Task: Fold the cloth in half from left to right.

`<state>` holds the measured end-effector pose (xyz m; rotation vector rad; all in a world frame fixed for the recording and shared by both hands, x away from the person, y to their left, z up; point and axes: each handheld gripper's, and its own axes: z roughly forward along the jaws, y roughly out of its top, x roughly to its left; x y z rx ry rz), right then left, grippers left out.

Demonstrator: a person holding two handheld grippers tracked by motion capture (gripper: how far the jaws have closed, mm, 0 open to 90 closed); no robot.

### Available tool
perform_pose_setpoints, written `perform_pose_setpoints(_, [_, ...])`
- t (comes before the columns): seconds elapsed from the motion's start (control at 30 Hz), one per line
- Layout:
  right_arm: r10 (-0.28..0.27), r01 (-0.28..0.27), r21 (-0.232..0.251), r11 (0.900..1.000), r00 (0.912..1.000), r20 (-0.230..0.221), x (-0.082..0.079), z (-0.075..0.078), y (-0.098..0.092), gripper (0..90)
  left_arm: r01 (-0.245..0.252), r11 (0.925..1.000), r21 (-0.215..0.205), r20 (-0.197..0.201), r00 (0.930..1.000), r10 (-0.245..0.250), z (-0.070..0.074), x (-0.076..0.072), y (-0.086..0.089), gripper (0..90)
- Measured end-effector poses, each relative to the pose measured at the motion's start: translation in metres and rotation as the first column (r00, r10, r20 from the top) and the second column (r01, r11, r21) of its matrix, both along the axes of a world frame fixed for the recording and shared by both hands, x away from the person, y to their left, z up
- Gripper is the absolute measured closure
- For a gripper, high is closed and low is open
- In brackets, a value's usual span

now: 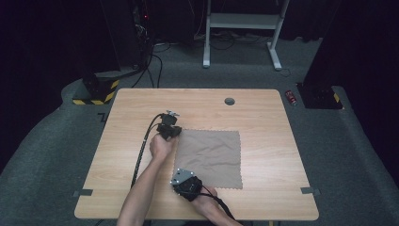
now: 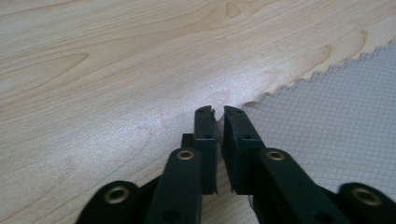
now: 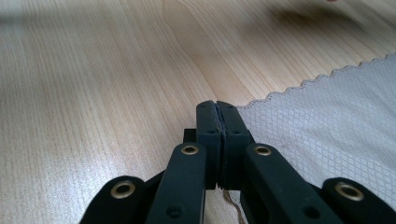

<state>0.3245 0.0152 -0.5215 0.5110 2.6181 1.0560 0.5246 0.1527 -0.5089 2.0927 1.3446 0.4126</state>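
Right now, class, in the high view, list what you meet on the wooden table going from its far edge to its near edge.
Round grey grommet → left claw shut on the far left corner of the brown cloth → right claw shut on the cloth's near left corner.

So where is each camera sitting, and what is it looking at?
High view: sits above the person's side, looks forward and down at the table; shows both forearms, left gripper, right gripper.
Left gripper view: rides that gripper, looks along its black jaws at a cloth corner.
Right gripper view: rides the right gripper, looks along its jaws, shut on another corner.
All share the grey cloth with its zigzag edge.
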Motion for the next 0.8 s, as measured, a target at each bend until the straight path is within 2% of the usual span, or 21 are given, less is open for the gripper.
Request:
perform_pose_setpoints(0.07, [-0.001, 0.001, 0.002, 1.0, 1.0, 0.001, 0.0, 0.0, 0.0, 89.1, 0.009, 1.0, 0.004, 0.002, 1.0, -0.009, 0.0, 0.0, -0.001, 89.6])
perform_pose_setpoints(0.23, [0.003, -0.003, 0.011, 1.0, 1.0, -0.008, -0.001, 0.001, -0.002, 89.3, 0.021, 0.9996, -0.019, -0.022, 0.9995, -0.021, 0.001, 0.002, 0.001, 90.0])
perform_pose_setpoints(0.5, [0.006, -0.006, 0.028, 1.0, 1.0, -0.006, -0.002, 0.003, -0.004, 89.5, 0.013, 0.9974, -0.071, -0.007, 0.9999, -0.014, 0.009, 0.001, 0.01, 90.0])
perform_pose_setpoints(0.6, [0.007, -0.007, 0.027, 1.0, 1.0, -0.007, -0.003, 0.004, -0.004, 89.4, 0.011, 0.9967, -0.081, -0.015, 0.9998, -0.012, 0.008, 0.001, 0.01, 89.9])
perform_pose_setpoints(0.63, [0.007, -0.007, 0.026, 1.0, 0.9999, -0.007, -0.002, 0.004, -0.004, 89.4, 0.011, 0.9971, -0.075, -0.008, 0.9999, -0.012, 0.008, 0.0, 0.01, 88.7])
perform_pose_setpoints(0.73, [0.006, -0.005, 0.026, 1.0, 0.9999, -0.009, -0.002, 0.004, -0.003, 89.4, 0.008, 0.9982, -0.06, -0.014, 0.9999, -0.009, 0.004, 0.002, 0.005, 72.2])
perform_pose_setpoints(0.8, [0.007, -0.006, 0.023, 1.0, 0.9999, -0.011, -0.002, 0.003, -0.003, 89.4, 0.007, 0.9997, -0.025, -0.008, 0.9999, -0.007, 0.001, 0.003, 0.001, 66.3])
